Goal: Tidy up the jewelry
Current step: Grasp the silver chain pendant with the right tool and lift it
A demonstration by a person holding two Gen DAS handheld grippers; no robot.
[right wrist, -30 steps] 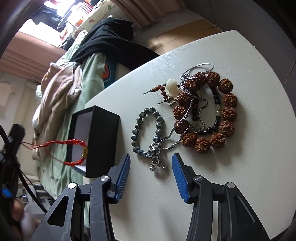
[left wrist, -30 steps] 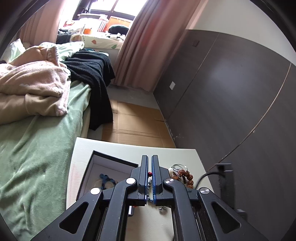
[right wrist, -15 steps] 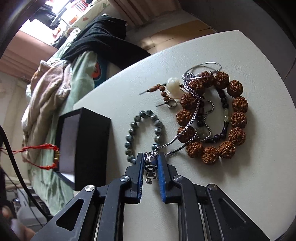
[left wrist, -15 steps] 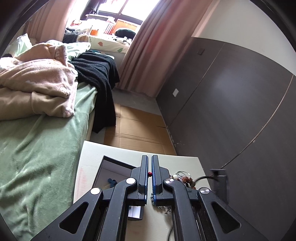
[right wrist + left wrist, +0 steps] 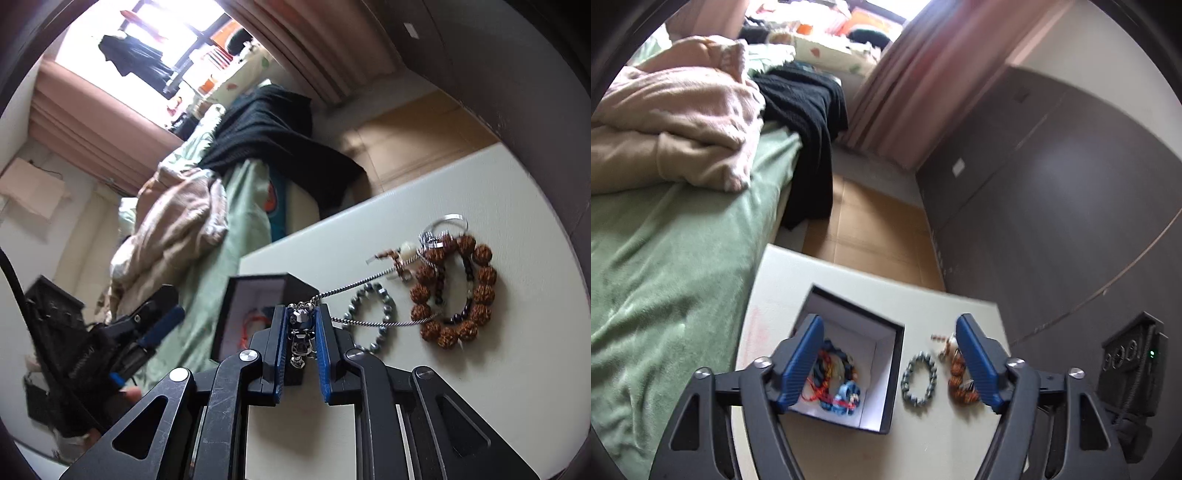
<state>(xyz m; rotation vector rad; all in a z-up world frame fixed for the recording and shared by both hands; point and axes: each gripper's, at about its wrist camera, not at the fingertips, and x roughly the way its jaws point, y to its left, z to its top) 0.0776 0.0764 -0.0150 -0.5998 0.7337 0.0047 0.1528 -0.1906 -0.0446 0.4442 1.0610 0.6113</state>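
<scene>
Right wrist view: right tongs (image 5: 301, 325) clamped tight on a little silver bear charm (image 5: 300, 329), lifted off the table (image 5: 509, 406), with its silver chain (image 5: 354, 287) trailing back into the pile and looking snagged around the big brown bead bracelet (image 5: 452, 290). Grey bead bracelet (image 5: 371, 318) lying flat just beside the black box (image 5: 295, 284), under the taut chain. Left wrist view: left tongs (image 5: 890, 360) spread wide with nothing in them, hovering over the box (image 5: 892, 373), red cord and blue pieces (image 5: 842, 397) already sitting inside on the white lining. Same grey bracelet (image 5: 919, 377) just right of the box wall there, brown beads (image 5: 960, 384) partly hidden behind the right-hand blue pad. For the step in hand, probably best to lift slow and straight up so the chain slides free instead of dragging the brown beads along; looks tangled enough to pull the whole cluster. Could use the free left tongs to pin the brown bracelet down while pulling. Then swing over the box opening, lower until the chain pools inside first, and only then let go of the charm. Worth keeping the trailing chain clear of the box rim, since a loop hanging over the edge would likely drag the rest back out.
</scene>
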